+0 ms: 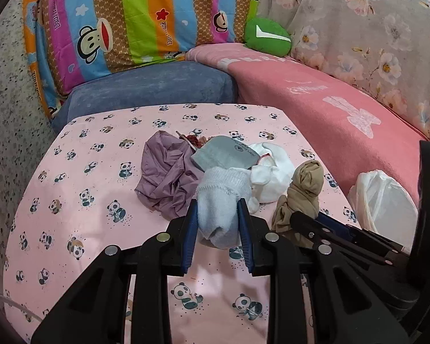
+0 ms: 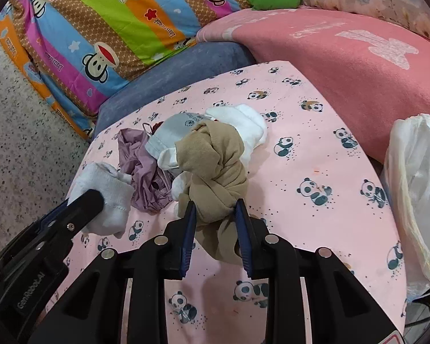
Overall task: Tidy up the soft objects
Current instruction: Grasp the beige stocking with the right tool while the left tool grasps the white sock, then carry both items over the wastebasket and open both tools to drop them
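Observation:
A heap of soft things lies on the pink panda-print cloth (image 1: 100, 172). My left gripper (image 1: 218, 203) is shut on a pale blue sock (image 1: 223, 183), its blue pads pressing both sides. Just to its right, my right gripper (image 2: 215, 205) is shut on the lower end of a knotted tan stocking (image 2: 212, 160). Behind them lie a crumpled purple cloth (image 1: 166, 177), a grey sock (image 1: 226, 152), a white garment (image 1: 272, 169) and a small red hair tie (image 1: 193, 140). The right wrist view shows the left gripper's finger (image 2: 86, 200) against the pale sock (image 2: 106, 195).
A white plastic bag (image 2: 415, 177) stands open at the cloth's right edge. Behind the cloth are a blue cushion (image 1: 152, 86), a pink blanket (image 1: 315, 100), a green pillow (image 1: 268, 37) and a striped cartoon quilt (image 1: 129, 20). Speckled floor (image 1: 8, 114) lies to the left.

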A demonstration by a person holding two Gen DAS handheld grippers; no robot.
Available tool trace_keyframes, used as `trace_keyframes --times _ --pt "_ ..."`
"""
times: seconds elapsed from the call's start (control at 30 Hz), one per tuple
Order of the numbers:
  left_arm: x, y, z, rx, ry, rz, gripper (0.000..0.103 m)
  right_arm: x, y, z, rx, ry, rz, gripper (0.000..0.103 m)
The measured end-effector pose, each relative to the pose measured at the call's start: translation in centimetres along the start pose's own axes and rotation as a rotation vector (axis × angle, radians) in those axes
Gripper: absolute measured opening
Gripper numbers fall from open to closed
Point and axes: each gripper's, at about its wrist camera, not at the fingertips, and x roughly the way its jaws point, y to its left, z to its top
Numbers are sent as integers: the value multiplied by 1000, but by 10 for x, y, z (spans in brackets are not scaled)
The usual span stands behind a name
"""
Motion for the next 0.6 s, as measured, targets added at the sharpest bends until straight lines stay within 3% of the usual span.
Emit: trace_keyframes --times 0.27,0.6 --pt "-18 -43 2 53 -30 -33 26 -72 -24 -1 24 -120 -23 28" --pt "-29 -107 -1 153 -48 -97 26 -133 -71 -5 72 -218 -95 28"
